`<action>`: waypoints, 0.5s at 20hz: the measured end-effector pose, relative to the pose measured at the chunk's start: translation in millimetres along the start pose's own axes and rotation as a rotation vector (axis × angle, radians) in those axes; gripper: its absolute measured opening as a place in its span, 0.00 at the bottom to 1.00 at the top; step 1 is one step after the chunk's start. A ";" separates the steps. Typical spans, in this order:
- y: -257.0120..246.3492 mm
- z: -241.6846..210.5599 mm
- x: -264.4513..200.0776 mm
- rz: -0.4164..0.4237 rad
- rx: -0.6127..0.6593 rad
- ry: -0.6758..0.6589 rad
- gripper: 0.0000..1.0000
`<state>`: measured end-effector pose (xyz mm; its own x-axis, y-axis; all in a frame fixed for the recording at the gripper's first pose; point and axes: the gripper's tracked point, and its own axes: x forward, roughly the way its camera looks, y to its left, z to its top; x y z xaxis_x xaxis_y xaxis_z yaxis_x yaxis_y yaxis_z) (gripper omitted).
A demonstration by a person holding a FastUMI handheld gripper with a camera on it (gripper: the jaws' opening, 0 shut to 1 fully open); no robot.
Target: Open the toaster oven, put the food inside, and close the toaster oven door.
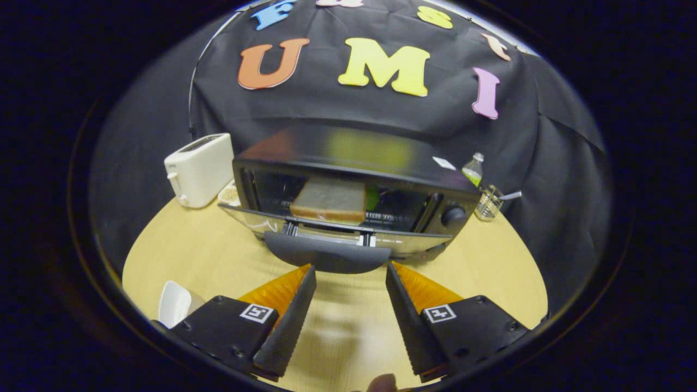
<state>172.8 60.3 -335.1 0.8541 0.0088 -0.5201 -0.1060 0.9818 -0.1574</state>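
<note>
Spread wide and holding nothing, the gripper (351,267) hangs low over the round wooden table (218,261), its two fingers pointing at the toaster oven (354,190) just ahead. A fingertip of the person holding the rig shows at the very bottom, between the finger bases. The oven's glass door (256,220) lies folded down almost flat toward the gripper, and its dark curved handle (326,258) sits just in front of the fingertips, slightly left of the gap between them and not touching either. The food, a slice of bread (329,200), already rests on the rack inside the lit chamber, so what looks left is closing the door. That door should be stiff, hinged at its lower edge, probably with some weight and a spring; the glass is smooth and fragile, so the handle bar is the sensible place to grip or push from below. A control knob (453,215) sits on the right panel. A white pop-up toaster (200,169) stands left of the oven, a small bottle (473,169) and a glass holder (490,202) to its right, and a white object (174,302) lies beside the left finger.
</note>
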 end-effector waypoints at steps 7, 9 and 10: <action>15.7 114.0 -70.7 -0.004 0.050 -0.202 0.89; 14.4 148.8 -105.7 -0.004 0.094 -0.290 0.89; 15.0 161.8 -120.8 -0.003 0.109 -0.319 0.89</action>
<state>150.4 104.7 -138.8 0.9725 0.0477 -0.2280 -0.0626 0.9963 -0.0585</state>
